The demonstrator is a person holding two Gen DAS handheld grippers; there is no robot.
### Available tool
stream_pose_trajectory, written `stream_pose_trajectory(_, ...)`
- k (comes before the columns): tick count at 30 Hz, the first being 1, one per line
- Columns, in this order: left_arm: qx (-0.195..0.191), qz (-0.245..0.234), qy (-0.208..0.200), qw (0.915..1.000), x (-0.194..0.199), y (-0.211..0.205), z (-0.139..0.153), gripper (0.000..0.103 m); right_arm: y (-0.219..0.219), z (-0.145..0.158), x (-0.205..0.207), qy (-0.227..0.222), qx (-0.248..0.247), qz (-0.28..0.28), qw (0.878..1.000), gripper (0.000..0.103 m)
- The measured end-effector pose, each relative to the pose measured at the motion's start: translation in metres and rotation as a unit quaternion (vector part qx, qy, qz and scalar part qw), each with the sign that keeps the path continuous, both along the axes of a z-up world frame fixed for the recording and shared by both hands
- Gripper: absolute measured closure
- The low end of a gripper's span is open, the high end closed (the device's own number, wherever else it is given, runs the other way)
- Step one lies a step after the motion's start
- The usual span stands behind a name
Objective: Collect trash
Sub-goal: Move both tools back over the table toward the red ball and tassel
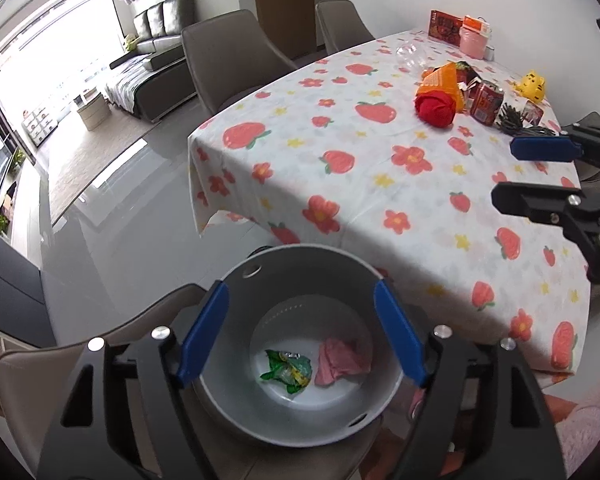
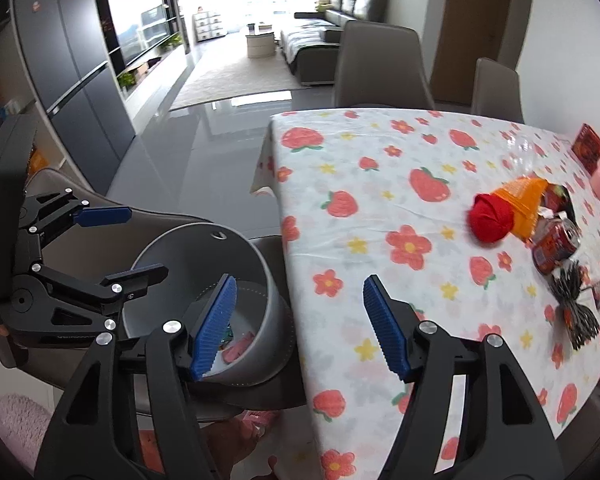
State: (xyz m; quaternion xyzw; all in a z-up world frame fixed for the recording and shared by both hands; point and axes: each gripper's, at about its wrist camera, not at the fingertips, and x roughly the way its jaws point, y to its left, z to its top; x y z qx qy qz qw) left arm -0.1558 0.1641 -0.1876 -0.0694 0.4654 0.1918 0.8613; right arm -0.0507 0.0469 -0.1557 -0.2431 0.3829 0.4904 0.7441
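Home: sofa (image 1: 162,20), dining table (image 1: 380,184)

**Both handheld grippers, jaws apart, nothing held**

Left gripper (image 1: 300,332): pointed steeply downward, its two blue-padded fingers (image 1: 202,332) spread wide with nothing clamped between the pads. Seen from the right wrist camera, the same gripper (image 2: 128,240) juts in from the left edge, its black linkage arms splayed, one blue pad above and one dark finger below, clearly separated.

Right gripper (image 2: 300,328): likewise angled downward, ribbed blue pads (image 2: 216,324) parted, the gap between them empty. In the left wrist view it (image 1: 528,172) enters from the right edge, roughly level in the picture, one finger above the other and apart. The two grippers sit side by side, not touching.
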Motion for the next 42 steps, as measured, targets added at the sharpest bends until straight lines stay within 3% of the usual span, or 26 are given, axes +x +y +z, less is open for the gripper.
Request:
stream_pose_trajectory(9,-0.002,-0.108,-0.021,0.9939,0.081,-0.042,0.02,0.027,-0.077,0.018,0.053,-0.008,0.004,-0.142,0.99,0.039)
stream_pose_trajectory(19,0.0,-0.191,-0.031,0.9811,0.181,-0.122,0.03,0.027,-0.179,0.03,0.127,-0.026,0.002,-0.29,0.957,0.039)
stream_pose_trajectory(26,-0.001,-0.196,-0.027,0.9803,0.245,-0.172,0.033,0.027,-0.237,0.032,0.179,-0.029,0.001,-0.335,0.942,0.039)
stream_pose_trajectory(32,-0.003,-0.175,-0.018,0.9845,0.282,-0.193,0.028,0.027,-0.269,0.03,0.222,-0.024,0.002,-0.335,0.942,0.039)
stream_pose_trajectory(37,0.006,-0.156,0.0,0.9877,0.305,-0.189,0.02,0.027,-0.275,0.02,0.255,-0.015,-0.007,-0.327,0.945,0.039)
stream_pose_trajectory(42,0.019,-0.139,0.012,0.99,0.329,-0.159,0.009,0.027,-0.263,0.006,0.283,-0.013,-0.01,-0.328,0.945,0.039)
